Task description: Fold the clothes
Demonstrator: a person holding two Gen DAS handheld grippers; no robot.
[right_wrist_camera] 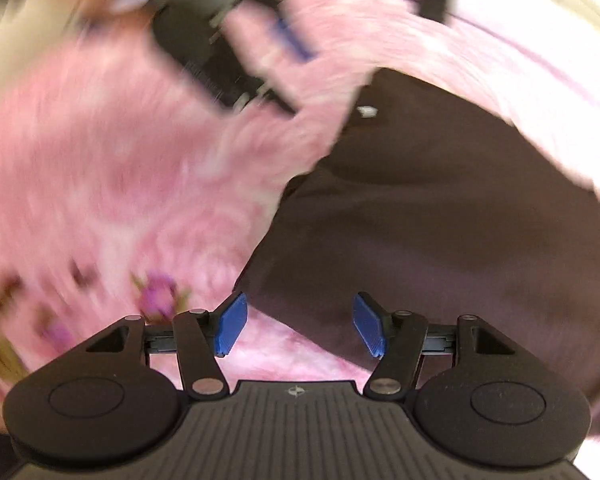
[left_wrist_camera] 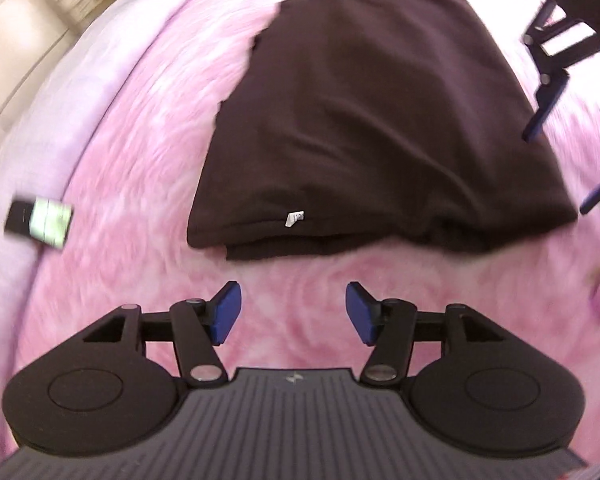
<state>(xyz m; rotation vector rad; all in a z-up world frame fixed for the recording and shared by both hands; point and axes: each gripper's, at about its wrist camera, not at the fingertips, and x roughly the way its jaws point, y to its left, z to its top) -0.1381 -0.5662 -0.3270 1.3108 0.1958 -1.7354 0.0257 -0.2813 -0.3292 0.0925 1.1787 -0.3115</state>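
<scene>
A dark brown garment [left_wrist_camera: 380,120] lies folded flat on a pink fluffy blanket [left_wrist_camera: 148,168], a small white tag [left_wrist_camera: 295,218] showing near its front edge. My left gripper [left_wrist_camera: 292,314] hovers open just short of that front edge, nothing between its blue pads. The right gripper [left_wrist_camera: 560,168] appears at the garment's right side in the left wrist view. In the right wrist view the same garment [right_wrist_camera: 440,220] fills the right half, and my right gripper [right_wrist_camera: 296,330] stands open over its near corner, its pads apart with nothing pinched between them. The left gripper [right_wrist_camera: 220,60] shows blurred at top.
A small black and green object [left_wrist_camera: 40,220] rests on the pale lilac sheet [left_wrist_camera: 20,280] at the bed's left edge. Purple flower prints [right_wrist_camera: 158,298] mark the blanket. Pale flooring [left_wrist_camera: 12,40] lies beyond the bed.
</scene>
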